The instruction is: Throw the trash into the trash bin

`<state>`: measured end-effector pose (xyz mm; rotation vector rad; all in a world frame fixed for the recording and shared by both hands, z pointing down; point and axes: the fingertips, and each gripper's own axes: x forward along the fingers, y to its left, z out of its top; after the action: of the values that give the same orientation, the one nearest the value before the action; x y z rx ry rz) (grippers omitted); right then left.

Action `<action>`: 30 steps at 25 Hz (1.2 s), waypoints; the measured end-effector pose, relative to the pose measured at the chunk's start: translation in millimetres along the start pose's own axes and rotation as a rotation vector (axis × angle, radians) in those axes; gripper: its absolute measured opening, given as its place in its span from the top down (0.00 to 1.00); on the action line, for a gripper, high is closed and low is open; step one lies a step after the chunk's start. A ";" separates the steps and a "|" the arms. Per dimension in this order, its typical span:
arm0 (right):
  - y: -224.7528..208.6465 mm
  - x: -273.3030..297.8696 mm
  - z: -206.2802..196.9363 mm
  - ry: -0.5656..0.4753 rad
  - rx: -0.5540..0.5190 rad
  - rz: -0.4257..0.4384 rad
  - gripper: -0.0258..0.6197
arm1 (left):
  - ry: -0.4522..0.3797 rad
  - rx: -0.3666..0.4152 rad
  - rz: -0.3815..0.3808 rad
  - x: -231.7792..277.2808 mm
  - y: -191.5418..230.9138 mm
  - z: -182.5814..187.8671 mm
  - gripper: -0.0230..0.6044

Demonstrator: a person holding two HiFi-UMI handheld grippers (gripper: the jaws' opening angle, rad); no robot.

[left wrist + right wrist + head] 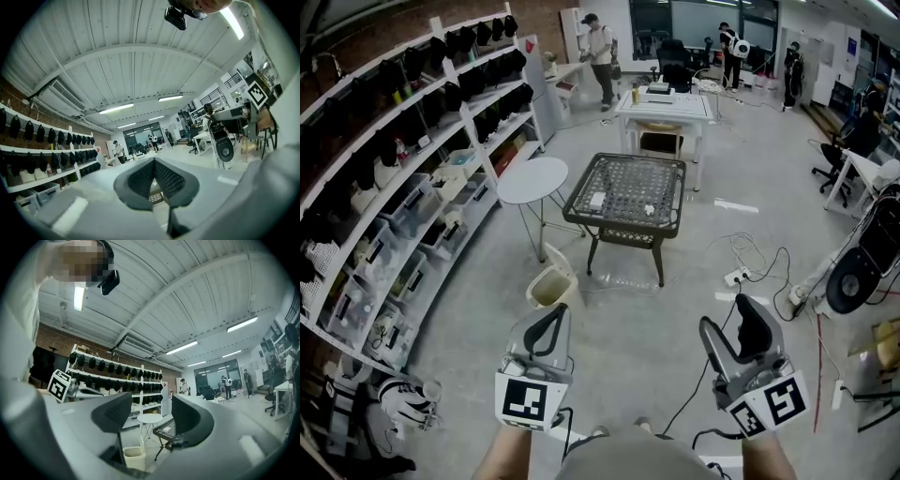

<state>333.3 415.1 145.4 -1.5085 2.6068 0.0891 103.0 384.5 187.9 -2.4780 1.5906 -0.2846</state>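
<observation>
- Shows the left claw (pixel 548 326) at 7 o'clock of the head view, tips pressed together with nothing between.
- Shows the right claw (pixel 736 328) at 5 o'clock, jaws moderately wide and empty.
- Finds the trash (pixel 597 200), a white scrap, lying on the mesh worktop (pixel 623 159) at 12 o'clock, well apart from both claws.
- Places the trash bin (pixel 555 277) on the floor just beyond the left claw, at 7 o'clock from the worktop.

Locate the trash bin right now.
Head view, left of centre: the trash bin stands on the floor just beyond the left gripper, nearer than the round white table and left of the mesh table's front legs.
</observation>
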 end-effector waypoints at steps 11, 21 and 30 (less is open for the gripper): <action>-41.9 -22.7 -1.8 0.004 -0.004 0.000 0.56 | -0.003 0.032 0.008 16.6 -33.4 9.3 0.96; -65.3 2.0 -34.3 0.041 -0.011 -0.007 0.55 | -0.001 0.043 -0.004 54.2 -31.3 -8.2 0.96; -85.6 63.4 -57.9 0.068 -0.008 -0.016 0.55 | 0.008 0.031 -0.006 105.1 6.3 -26.1 0.96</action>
<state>371.5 311.3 194.9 -1.5612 2.6498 0.0479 133.6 284.9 218.0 -2.4615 1.5702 -0.3179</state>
